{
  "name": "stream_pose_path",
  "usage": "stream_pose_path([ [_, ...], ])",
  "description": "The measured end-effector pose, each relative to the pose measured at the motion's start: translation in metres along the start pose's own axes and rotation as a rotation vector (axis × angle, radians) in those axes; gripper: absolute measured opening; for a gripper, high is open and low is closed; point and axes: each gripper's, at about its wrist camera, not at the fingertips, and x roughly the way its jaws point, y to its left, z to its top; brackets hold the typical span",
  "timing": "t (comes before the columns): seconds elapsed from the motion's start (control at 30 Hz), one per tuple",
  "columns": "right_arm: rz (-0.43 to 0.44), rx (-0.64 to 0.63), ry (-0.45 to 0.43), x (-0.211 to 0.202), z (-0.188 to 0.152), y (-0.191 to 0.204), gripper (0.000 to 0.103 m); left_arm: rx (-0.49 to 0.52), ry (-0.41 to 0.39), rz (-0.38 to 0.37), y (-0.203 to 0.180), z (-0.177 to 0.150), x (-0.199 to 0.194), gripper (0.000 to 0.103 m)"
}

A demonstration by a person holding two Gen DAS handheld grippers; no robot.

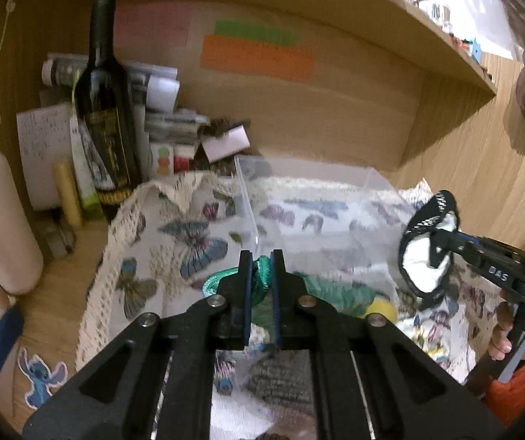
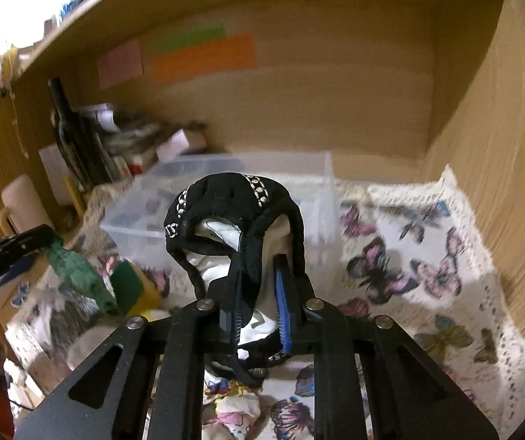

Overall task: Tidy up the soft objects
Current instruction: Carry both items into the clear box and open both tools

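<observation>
Both grippers have something soft pinched. Left gripper (image 1: 261, 271) has its jaws down to a narrow gap, clamped on a shiny green fabric piece (image 1: 260, 280) that looks satiny and crinkled, with the rest of it trailing down toward a yellow-and-green sponge (image 2: 136, 288) on the cloth. Right gripper (image 2: 260, 293) is squeezed almost as tight on a black mesh garment (image 2: 233, 201) with silvery chain-like trim along the edge and a white lining (image 2: 218, 234) bunched up inside it. It's lifted off the surface, hanging in front of the clear plastic bin (image 2: 321, 168).

That bin is a see-through rectangular box sitting on a butterfly-print cloth (image 2: 391, 267) with a crocheted lace border, spread over the wooden tabletop (image 1: 456, 187) inside a wooden alcove. Back left there's a dark glass wine bottle (image 1: 106, 110) standing upright next to a messy stack of papers (image 1: 160, 91). Pink, green and orange sticky notes (image 1: 257, 57) are on the back wall. More crumpled printed fabric (image 2: 235, 409) lies down low near the right gripper, kind of blurry.
</observation>
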Motion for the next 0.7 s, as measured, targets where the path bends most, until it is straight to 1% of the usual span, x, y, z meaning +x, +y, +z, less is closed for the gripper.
stream_pose_path([
  [0.17, -0.001, 0.004, -0.069, -0.013, 0.015, -0.003, 0.014, 0.026, -0.061, 0.014, -0.007, 0.024, -0.006, 0.007],
  [0.43, 0.000, -0.015, -0.141, -0.019, 0.041, -0.003, 0.014, 0.047, -0.130, 0.022, -0.019, 0.069, -0.002, 0.007],
  [0.53, -0.004, -0.024, -0.165, -0.018, 0.052, -0.003, 0.014, 0.043, -0.144, 0.018, -0.024, 0.083, 0.003, 0.007],
  [0.7, -0.013, -0.030, -0.192, -0.011, 0.071, -0.001, 0.014, 0.051, -0.143, 0.042, -0.031, 0.101, 0.020, 0.007],
])
